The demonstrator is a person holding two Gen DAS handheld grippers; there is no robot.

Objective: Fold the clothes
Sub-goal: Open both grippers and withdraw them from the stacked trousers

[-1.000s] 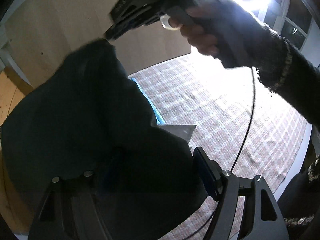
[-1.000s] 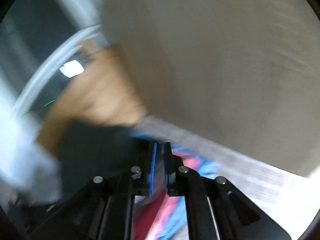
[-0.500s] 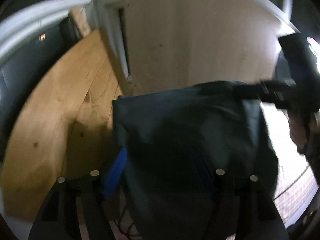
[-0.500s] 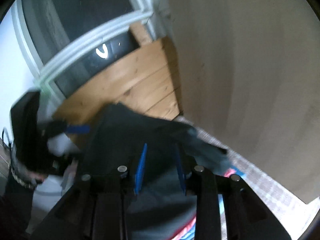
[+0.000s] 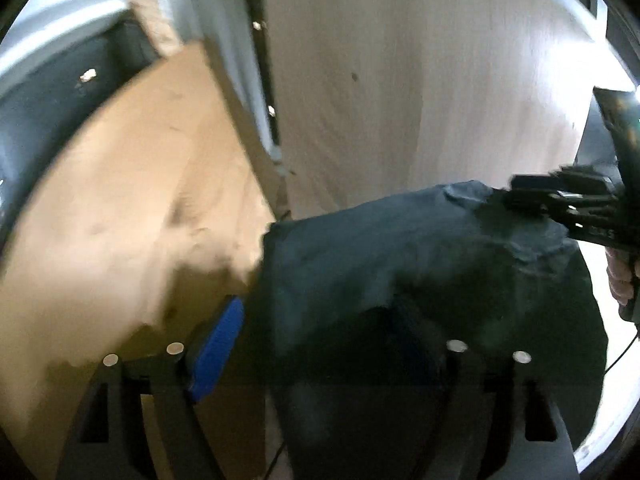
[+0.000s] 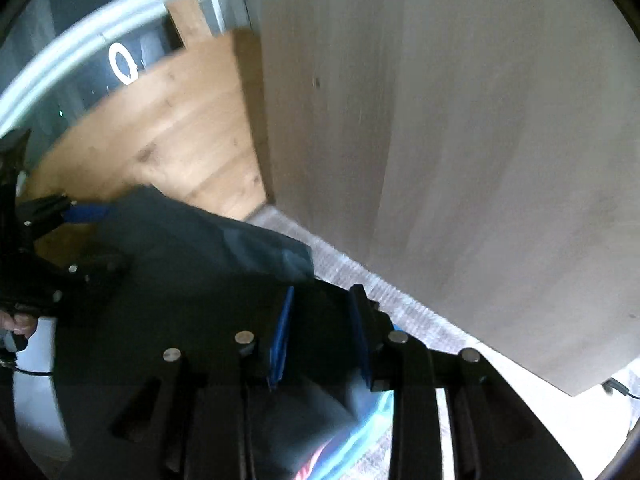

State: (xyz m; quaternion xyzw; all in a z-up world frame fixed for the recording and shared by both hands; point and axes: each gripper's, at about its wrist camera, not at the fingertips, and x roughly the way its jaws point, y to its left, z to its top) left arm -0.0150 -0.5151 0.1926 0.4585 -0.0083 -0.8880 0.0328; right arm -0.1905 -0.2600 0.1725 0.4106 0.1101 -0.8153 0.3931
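Blue rubber pads line both grippers here, and dark, matte cloth sits between them. On the right gripper (image 6: 320, 336), the two blue pads stand apart with the dark garment (image 6: 192, 264) bunched in the gap; the fabric fills the space, but whether the pads actually bite on it cannot be told from this angle. Black angular finger arms with round silver rivets run back toward the lens.

Over on the left gripper (image 5: 316, 344), the jaws are spread wide: one blue pad is out in the clear on the left side, and the other finger is buried behind the dark garment (image 5: 420, 280), which drapes over that side. Whether it is being pinched is hidden by the cloth.

The garment is held up in the air between the two tools, a soft, smooth sheet with a straight left edge and crumpled folds near its upper right corner, where the other tool's black tip meets it. A hand (image 5: 620, 280) grips that tool at the frame's edge.

Beyond the cloth: a pale, flat board (image 6: 460, 140) with faint grain standing upright, warm honey-coloured wooden planks (image 6: 168, 128) with knots, and a woven, checked covering (image 6: 360, 272) below. A strip of light blue and pink fabric (image 6: 360, 428) peeks out under the right tool.
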